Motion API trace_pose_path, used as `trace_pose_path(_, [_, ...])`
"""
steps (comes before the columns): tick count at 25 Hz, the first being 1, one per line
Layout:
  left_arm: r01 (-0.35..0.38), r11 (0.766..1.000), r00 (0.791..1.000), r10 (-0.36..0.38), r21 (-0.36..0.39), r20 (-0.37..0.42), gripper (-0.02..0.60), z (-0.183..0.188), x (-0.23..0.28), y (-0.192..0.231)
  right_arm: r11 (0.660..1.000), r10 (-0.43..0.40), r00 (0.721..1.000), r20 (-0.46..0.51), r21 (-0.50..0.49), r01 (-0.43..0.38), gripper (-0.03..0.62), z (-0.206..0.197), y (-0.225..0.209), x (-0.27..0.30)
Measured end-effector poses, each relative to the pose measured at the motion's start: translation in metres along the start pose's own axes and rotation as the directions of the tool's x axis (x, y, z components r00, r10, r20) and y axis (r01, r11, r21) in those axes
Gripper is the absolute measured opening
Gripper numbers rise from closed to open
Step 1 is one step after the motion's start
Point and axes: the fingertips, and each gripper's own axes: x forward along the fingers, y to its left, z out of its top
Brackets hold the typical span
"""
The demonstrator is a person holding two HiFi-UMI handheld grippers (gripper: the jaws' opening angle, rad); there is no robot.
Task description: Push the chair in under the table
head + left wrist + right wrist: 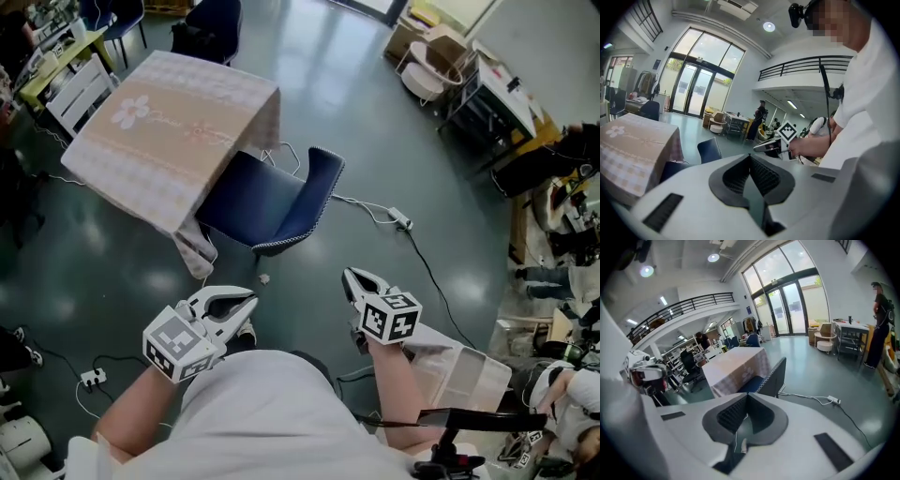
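Observation:
A dark blue chair (272, 202) stands on the green floor with its seat partly under the table (159, 131), which wears a pink and beige cloth. Its back faces me. Both grippers hang in front of my body, well short of the chair and touching nothing. My left gripper (249, 301) is shut with nothing in it, its pads meeting in the left gripper view (750, 157). My right gripper (350, 276) is likewise shut and empty (746, 397). The chair (771, 376) and table (736, 365) lie straight ahead in the right gripper view.
A white power strip (399, 219) with its cable trails on the floor right of the chair. Another small strip (92, 378) lies at the lower left. More dark chairs (214, 26) stand behind the table. Carts and desks (469, 84) fill the right side, and a person (880, 310) stands there.

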Motion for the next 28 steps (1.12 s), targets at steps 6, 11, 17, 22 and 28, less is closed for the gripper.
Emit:
trace_pose_path(6, [-0.008, 1.000, 1.000, 0.008, 0.018, -0.016, 0.011, -0.012, 0.023, -0.098, 0.980, 0.117, 0.993, 0.011, -0.162, -0.113, 0.013, -0.053, 0.039, -0.078])
trace_pose_path(11, [-0.055, 0.998, 0.998, 0.055, -0.023, -0.022, 0.011, -0.037, 0.018, -0.157, 0.954, 0.214, 0.977, 0.010, -0.216, -0.207, 0.014, -0.095, 0.063, -0.125])
trace_pose_path(17, [-0.088, 0.995, 0.994, 0.086, -0.042, -0.065, 0.011, -0.064, -0.004, -0.198, 0.930, 0.301, 0.953, 0.033, -0.231, -0.286, 0.014, -0.125, 0.087, -0.174])
trace_pose_path(22, [-0.061, 0.998, 0.996, 0.059, -0.016, -0.061, 0.011, -0.066, -0.008, -0.216, 0.936, 0.278, 0.957, 0.080, -0.246, -0.251, 0.013, -0.140, 0.093, -0.205])
trace_pose_path(28, [0.019, 1.000, 0.999, -0.019, 0.015, -0.026, 0.011, -0.061, -0.029, -0.230, 0.946, 0.246, 0.959, 0.139, -0.248, -0.207, 0.013, -0.147, 0.119, -0.226])
